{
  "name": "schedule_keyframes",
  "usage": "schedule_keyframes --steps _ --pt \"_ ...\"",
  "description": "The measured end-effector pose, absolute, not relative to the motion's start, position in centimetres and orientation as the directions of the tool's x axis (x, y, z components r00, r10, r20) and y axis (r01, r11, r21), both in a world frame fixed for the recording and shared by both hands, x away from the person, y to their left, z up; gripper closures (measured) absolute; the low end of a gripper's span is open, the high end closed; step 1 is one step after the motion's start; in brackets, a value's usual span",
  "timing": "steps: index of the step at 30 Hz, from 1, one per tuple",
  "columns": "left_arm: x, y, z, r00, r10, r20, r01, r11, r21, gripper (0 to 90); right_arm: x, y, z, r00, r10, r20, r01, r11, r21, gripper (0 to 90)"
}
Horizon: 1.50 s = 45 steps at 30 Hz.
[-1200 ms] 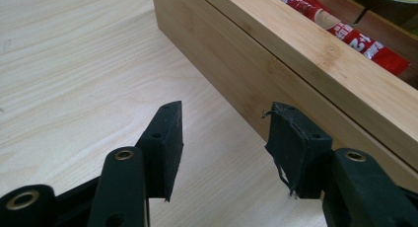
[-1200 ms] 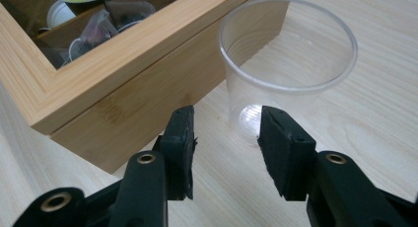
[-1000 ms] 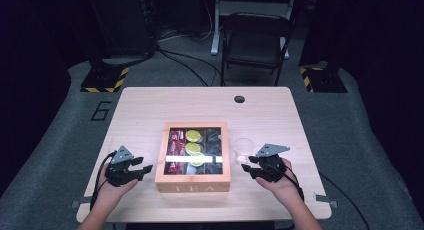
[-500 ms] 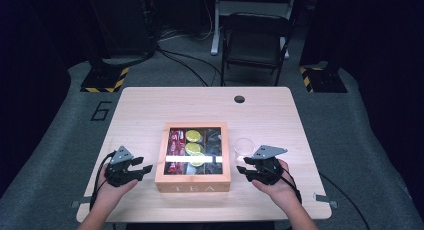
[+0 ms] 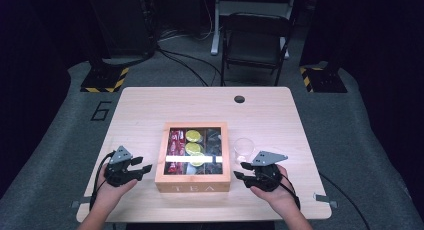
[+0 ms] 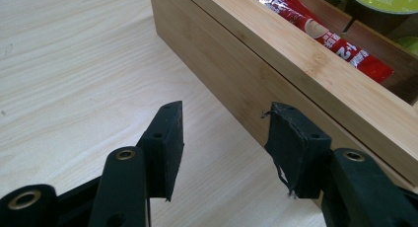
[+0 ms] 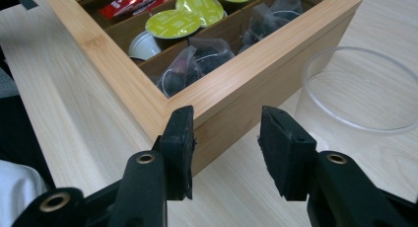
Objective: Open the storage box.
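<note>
Two released grippers flank the tea box [image 5: 193, 176]: left gripper [image 5: 145, 169] beside its left wall, right gripper [image 5: 240, 171] at its right corner.

On the table [image 5: 150, 110] we count one wooden box [image 5: 192, 181], its inside split into three columns. Left column: red stick sachets [image 5: 176, 141], several, exact number unclear. Middle column: three green-lidded capsules [image 5: 193, 136] in the high view. Right column: dark mesh tea bags [image 7: 199, 56], at least two. Just right of the box, one clear cup [image 5: 243, 149]. Beyond the far edge, one dark chair [image 5: 254, 40].
</note>
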<state>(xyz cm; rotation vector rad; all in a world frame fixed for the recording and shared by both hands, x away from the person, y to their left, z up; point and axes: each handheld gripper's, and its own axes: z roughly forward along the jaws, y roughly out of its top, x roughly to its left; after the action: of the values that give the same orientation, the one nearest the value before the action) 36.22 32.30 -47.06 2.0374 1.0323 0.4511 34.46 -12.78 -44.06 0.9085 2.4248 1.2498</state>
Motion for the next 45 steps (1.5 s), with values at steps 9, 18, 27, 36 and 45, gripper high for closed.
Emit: schedule_keyframes --steps 9,18,27,36,45 --pt "36.3 32.5 -47.2 0.601 0.798 -0.049 0.523 -0.346 0.779 48.0 33.7 -12.3 -45.2 -0.807 0.588 0.053 0.392 0.466 0.793 60.6" --pt "36.6 32.5 -47.3 0.589 0.805 -0.064 0.529 -0.325 0.784 48.0 33.3 -11.9 -45.6 -0.832 0.554 0.04 0.367 0.495 0.788 66.3" --pt "36.9 32.3 -47.4 0.596 0.801 -0.057 0.52 -0.331 0.787 48.0 33.0 -11.8 -46.1 -0.838 0.543 0.055 0.383 0.514 0.767 74.0" --pt "37.0 32.2 -47.3 0.607 0.794 -0.044 0.51 -0.346 0.788 47.9 33.0 -11.5 -46.5 -0.849 0.527 0.035 0.368 0.542 0.756 81.7" --pt "37.0 32.3 -47.3 0.613 0.789 -0.044 0.512 -0.354 0.783 47.9 33.0 -11.2 -46.7 -0.858 0.514 0.02 0.35 0.555 0.755 84.5"
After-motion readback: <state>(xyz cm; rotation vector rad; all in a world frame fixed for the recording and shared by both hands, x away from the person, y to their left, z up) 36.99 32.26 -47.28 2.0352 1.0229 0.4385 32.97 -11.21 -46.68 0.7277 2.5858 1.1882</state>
